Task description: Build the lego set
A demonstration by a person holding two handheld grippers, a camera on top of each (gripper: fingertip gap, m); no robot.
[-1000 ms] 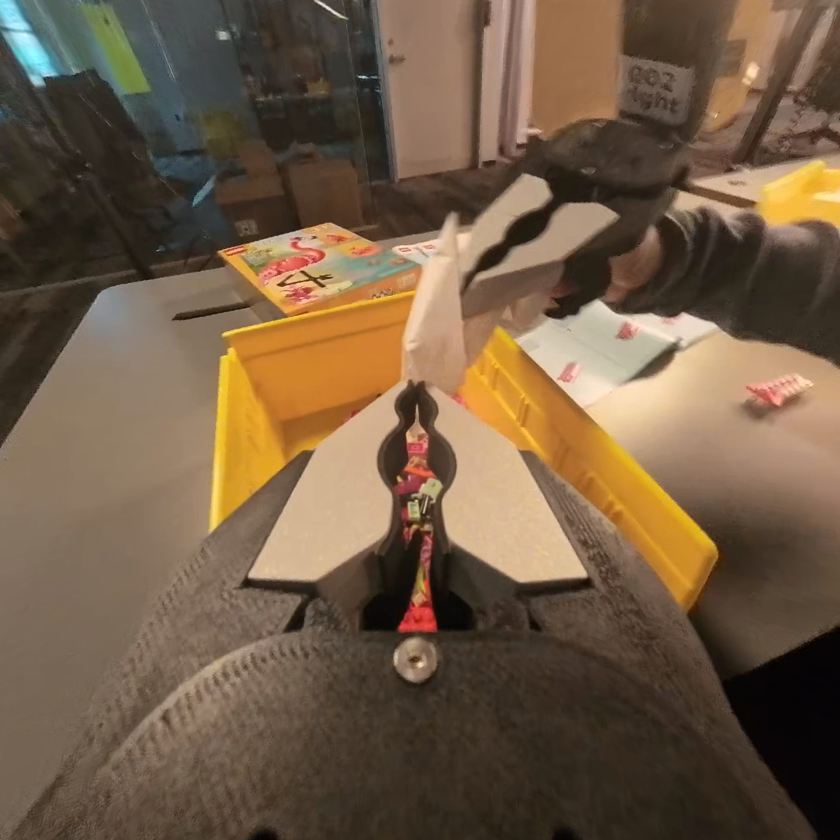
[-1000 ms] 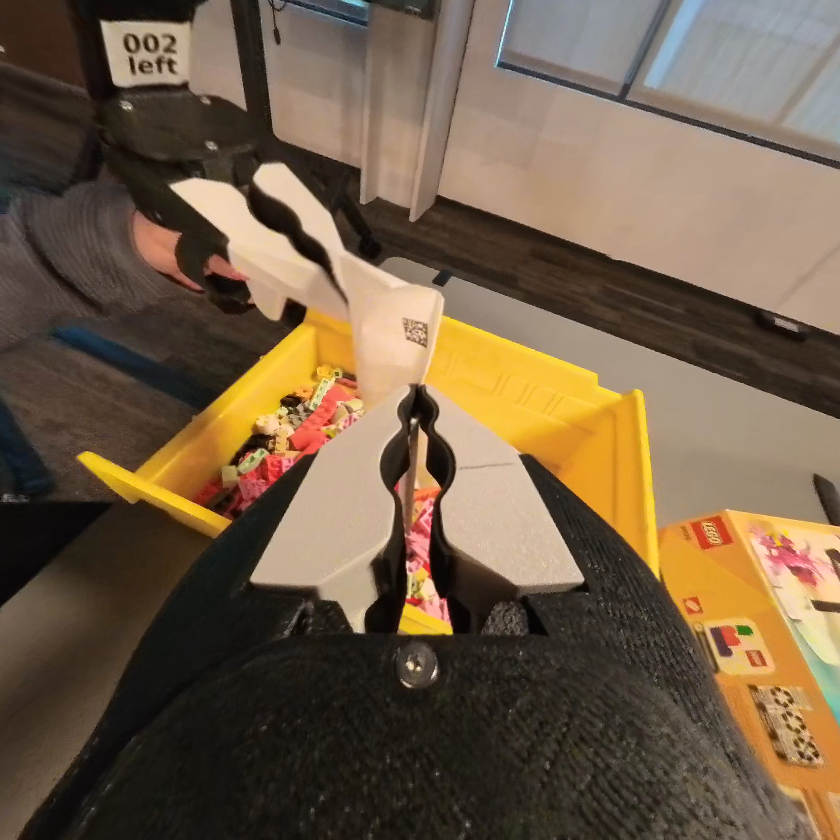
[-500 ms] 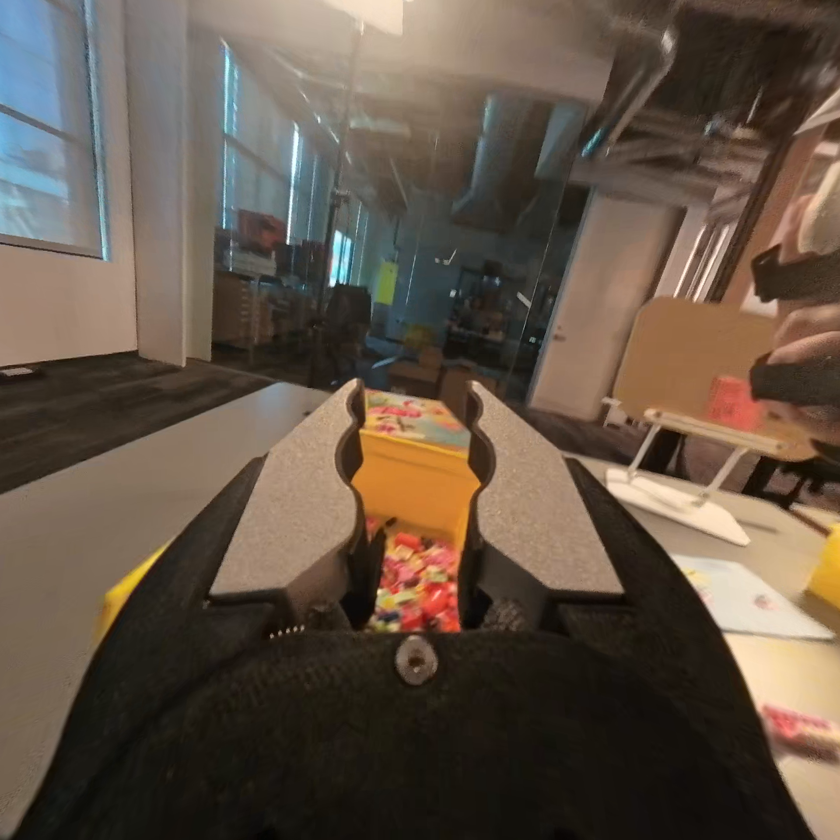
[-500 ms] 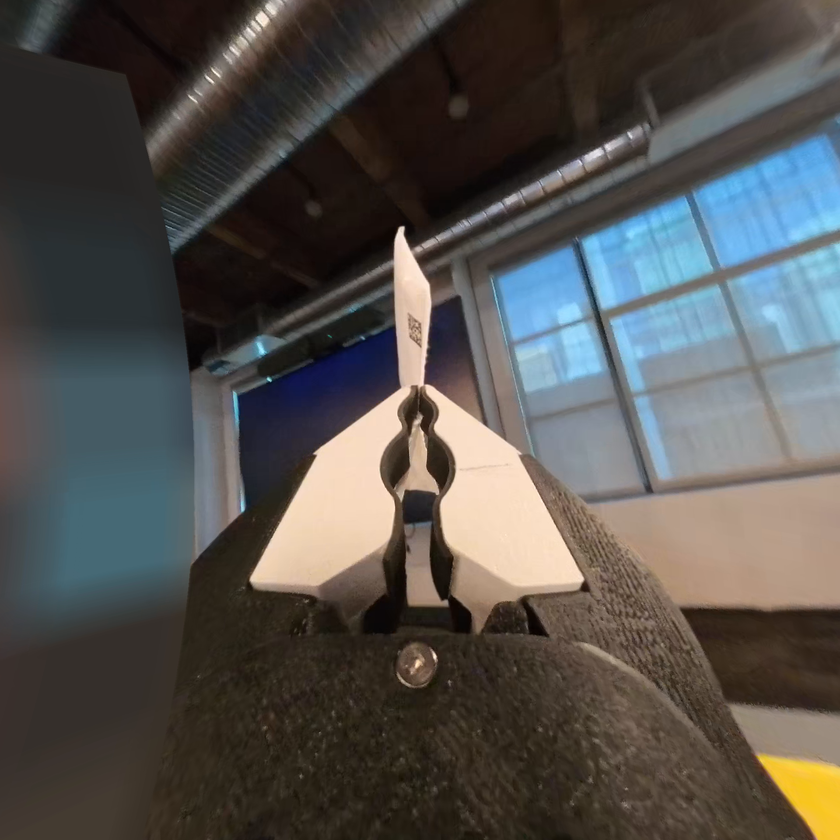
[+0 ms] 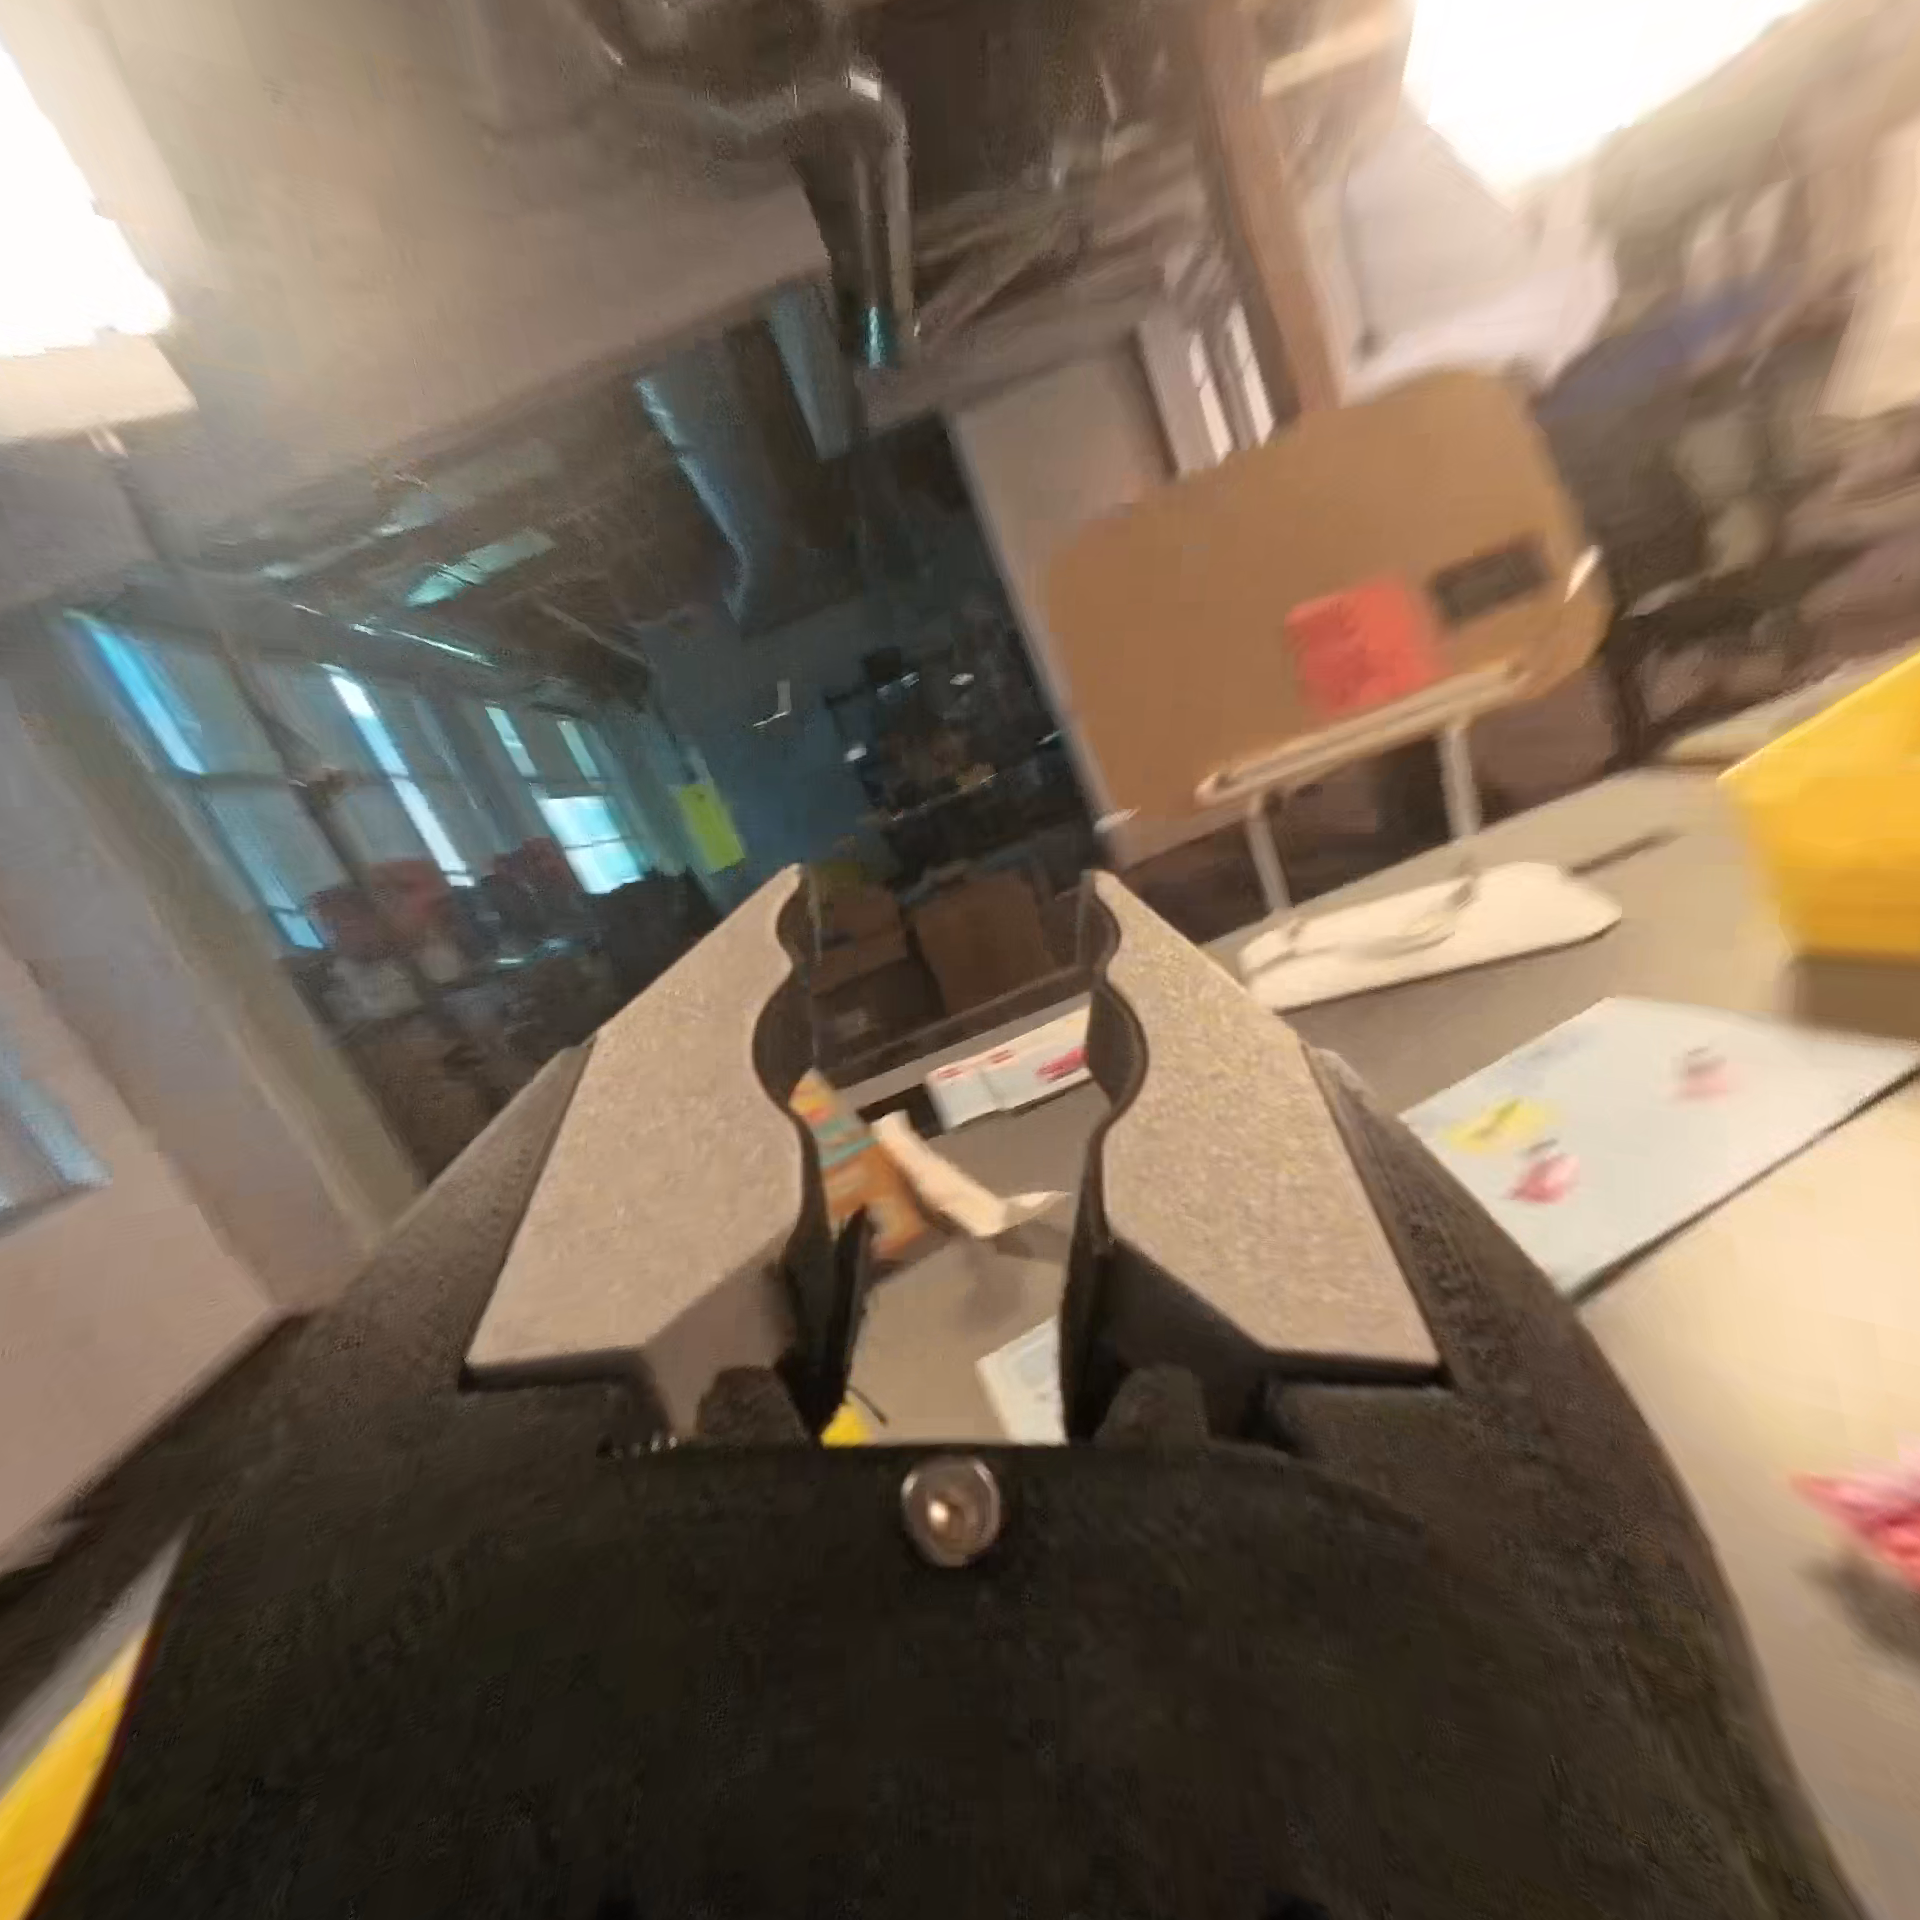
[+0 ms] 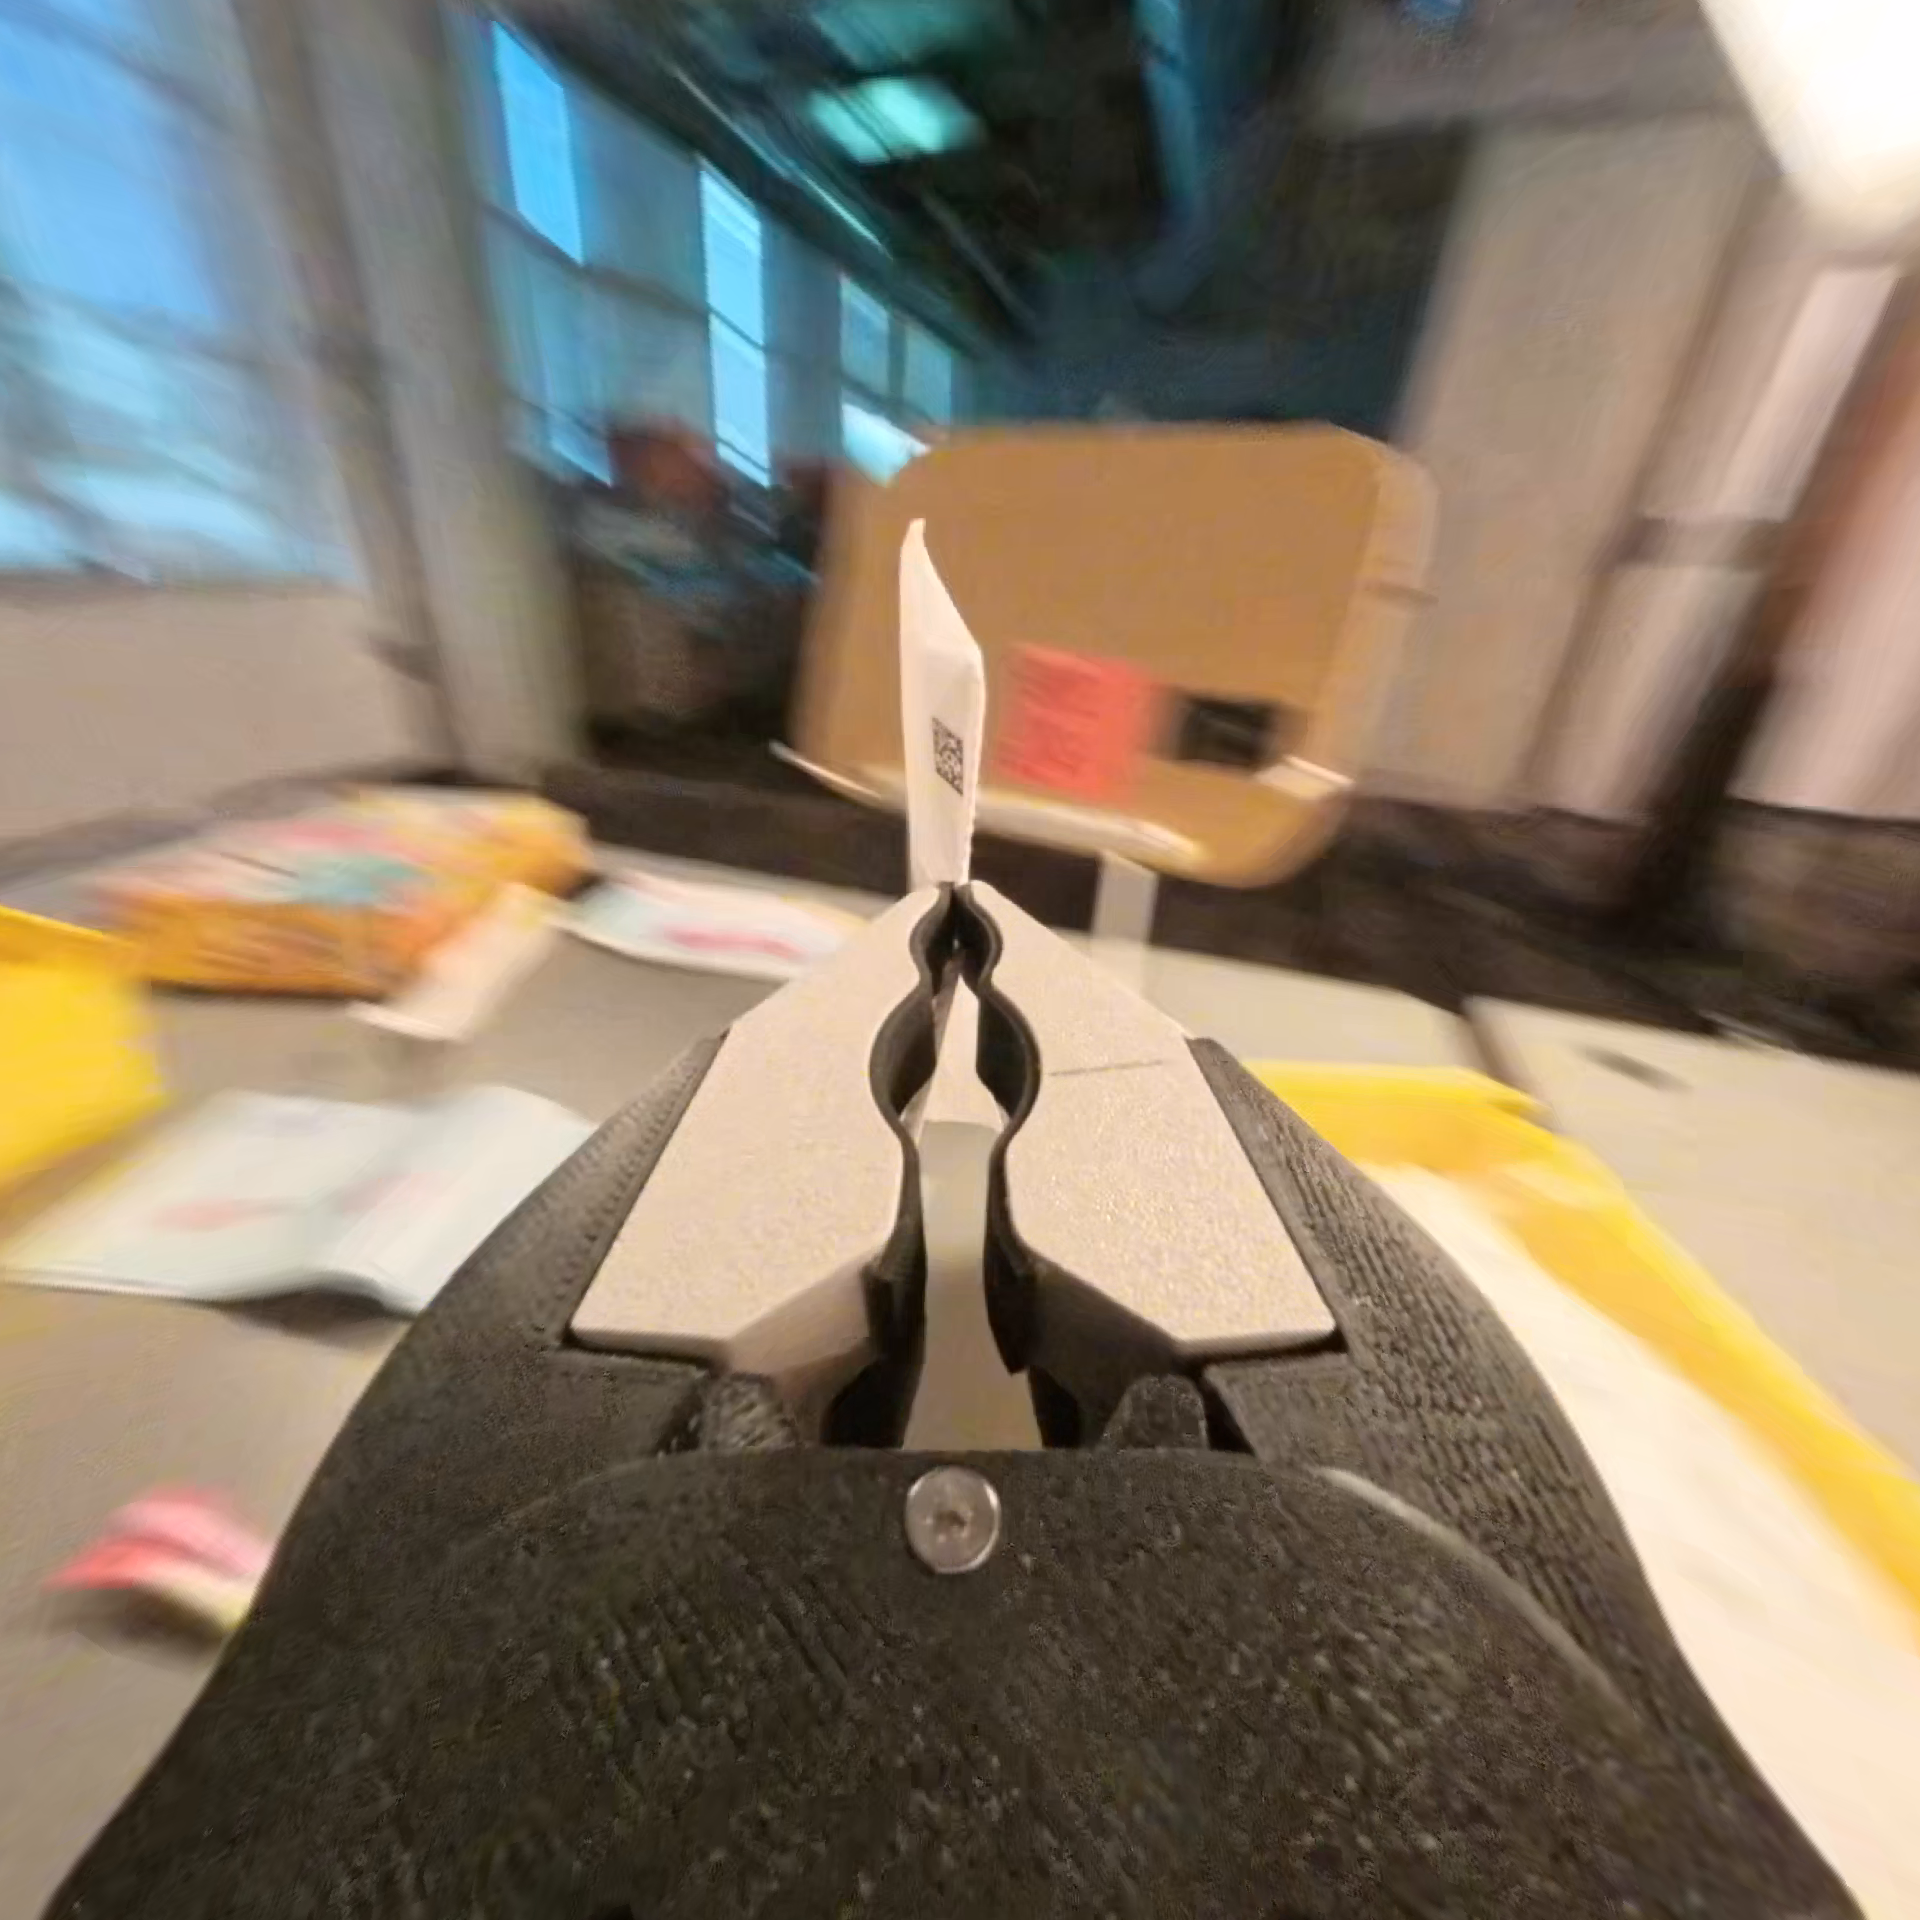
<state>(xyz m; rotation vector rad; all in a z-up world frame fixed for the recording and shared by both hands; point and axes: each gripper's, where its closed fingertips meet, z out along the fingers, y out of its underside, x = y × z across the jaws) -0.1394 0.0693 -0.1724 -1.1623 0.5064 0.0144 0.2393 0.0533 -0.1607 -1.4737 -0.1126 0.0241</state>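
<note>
Both grippers have swung up and away from the yellow bin since a second ago. Right gripper [image 6: 951, 902] is clamped on a white paper bag [image 6: 940, 717], upright above the table [image 6: 665, 997]. Left gripper [image 5: 940, 894] now gapes, bare. Yellow bins [image 5: 1839, 831] show only edges; contents unseen.

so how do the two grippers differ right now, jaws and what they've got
The left gripper stands open, a clear gap between its fingers with nothing in it; the right gripper is shut. The left holds nothing, while the right pinches a white paper bag that sticks up past its fingertips. Both have the same grey wavy-edged fingers on a black body, raised over a grey table.
</note>
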